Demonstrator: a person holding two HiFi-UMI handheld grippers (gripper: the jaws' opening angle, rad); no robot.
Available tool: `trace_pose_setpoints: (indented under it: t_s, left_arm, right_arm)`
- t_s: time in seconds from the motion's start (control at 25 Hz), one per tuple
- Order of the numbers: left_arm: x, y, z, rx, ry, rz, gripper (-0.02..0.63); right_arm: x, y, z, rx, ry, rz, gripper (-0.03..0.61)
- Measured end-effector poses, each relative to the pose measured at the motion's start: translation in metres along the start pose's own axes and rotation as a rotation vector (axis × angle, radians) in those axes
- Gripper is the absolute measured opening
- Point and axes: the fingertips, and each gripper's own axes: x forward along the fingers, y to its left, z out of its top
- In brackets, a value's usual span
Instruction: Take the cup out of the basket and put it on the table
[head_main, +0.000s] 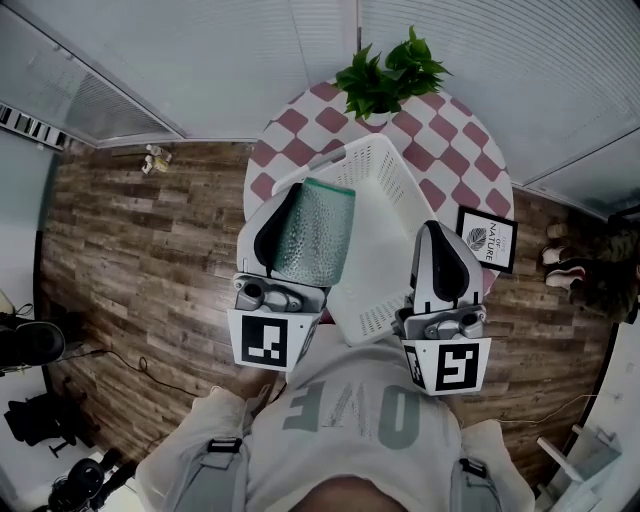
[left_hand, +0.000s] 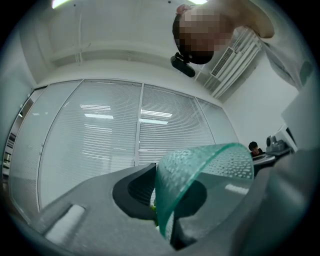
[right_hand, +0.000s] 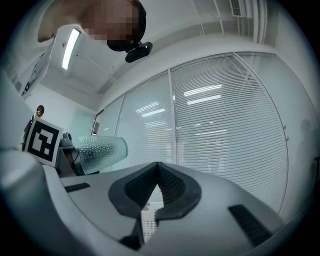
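Translucent green dimpled cup (head_main: 314, 232) pinched in left gripper (head_main: 290, 210), over basket's (head_main: 372, 152) left rim. Right gripper (head_main: 440, 240) closed, empty. Checked table (head_main: 442, 135) shows far right.

Round table (head_main: 440, 140), red-and-white chequered top, standing on a dark wood-plank floor (head_main: 150, 260). On it:
- One white perforated basket (head_main: 380, 165), ahead of and between the left gripper (head_main: 283, 215) and the right gripper (head_main: 437, 235).
- One green potted plant (head_main: 385, 75), beyond the basket at the far edge.
- One small framed picture (head_main: 487, 240), just right of the right gripper, apparently propped at the table's rim.
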Motion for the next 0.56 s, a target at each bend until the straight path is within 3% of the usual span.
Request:
trace_pose_setpoints:
  t_s: [0.56]
  left_arm:
    - [0.004,-0.002,-0.004,0.003,0.019,-0.003,0.021]
  right_arm:
    - [-0.001,-0.011,-0.006,0.017,0.026,-0.036,0.009]
